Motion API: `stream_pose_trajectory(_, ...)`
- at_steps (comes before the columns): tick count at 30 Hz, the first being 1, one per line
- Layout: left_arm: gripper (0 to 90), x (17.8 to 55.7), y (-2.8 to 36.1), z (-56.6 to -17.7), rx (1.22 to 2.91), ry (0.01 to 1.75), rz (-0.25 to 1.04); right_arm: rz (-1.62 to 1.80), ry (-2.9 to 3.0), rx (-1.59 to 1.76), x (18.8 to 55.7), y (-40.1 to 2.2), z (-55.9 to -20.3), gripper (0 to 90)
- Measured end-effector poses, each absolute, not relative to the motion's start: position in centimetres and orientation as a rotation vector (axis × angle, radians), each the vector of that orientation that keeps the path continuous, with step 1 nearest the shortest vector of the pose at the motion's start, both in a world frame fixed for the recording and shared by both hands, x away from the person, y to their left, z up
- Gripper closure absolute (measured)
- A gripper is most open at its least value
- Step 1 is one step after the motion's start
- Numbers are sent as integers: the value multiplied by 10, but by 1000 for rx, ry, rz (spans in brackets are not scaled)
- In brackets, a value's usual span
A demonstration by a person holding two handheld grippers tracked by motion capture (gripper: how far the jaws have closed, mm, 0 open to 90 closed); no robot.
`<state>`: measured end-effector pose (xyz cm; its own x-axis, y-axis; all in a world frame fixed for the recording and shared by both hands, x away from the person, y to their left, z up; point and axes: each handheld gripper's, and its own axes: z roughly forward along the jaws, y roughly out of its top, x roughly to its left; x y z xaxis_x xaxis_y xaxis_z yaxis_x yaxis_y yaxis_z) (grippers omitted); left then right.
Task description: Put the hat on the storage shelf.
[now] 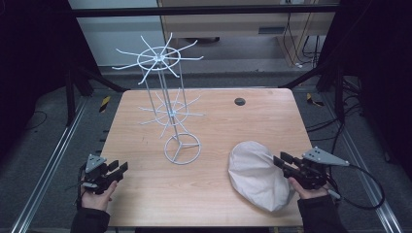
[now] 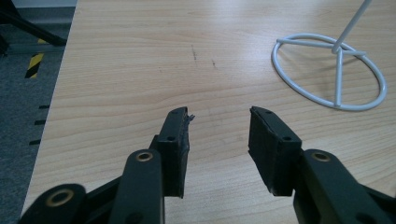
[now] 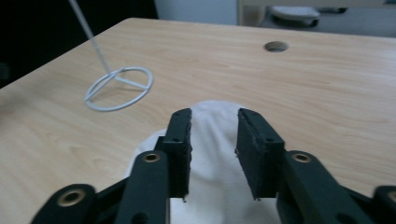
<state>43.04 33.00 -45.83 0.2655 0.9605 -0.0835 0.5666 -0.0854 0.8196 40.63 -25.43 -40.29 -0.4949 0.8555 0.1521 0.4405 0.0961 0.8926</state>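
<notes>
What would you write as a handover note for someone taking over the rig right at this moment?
Left tongs: open, nothing between them, over bare table at the near left.
Right tongs: open, at the right edge of the white cloth cap; in the right gripper view the cap lies under and between the jaws, not visibly pinched.
Things: the cap lies flat at the near right; the white wire rack stands mid-table, all hooks bare.
Done: nothing lifted or hung.
Left, as it looks: grip the cap, probably hang it on the rack.

Wooden table (image 1: 145, 194) – grey carpet floor (image 1: 43, 141) – dim room.
</notes>
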Motion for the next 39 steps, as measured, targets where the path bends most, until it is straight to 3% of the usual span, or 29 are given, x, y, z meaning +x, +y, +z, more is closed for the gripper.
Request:
stream_pose_trajectory(10, 718, 428, 331, -460, 1767, 1393, 608, 1356, 2183, 1245, 399, -237, -418, 892)
stream_pose_trajectory(25, 817, 430, 326, -464, 1822, 1401, 575, 1264, 2294, 1330, 368, -242, -443, 900)
stream_pose_trajectory(39, 890, 429, 317, -463, 1852, 1370, 537, 1079, 2263, 1373, 395, -246, -460, 900)
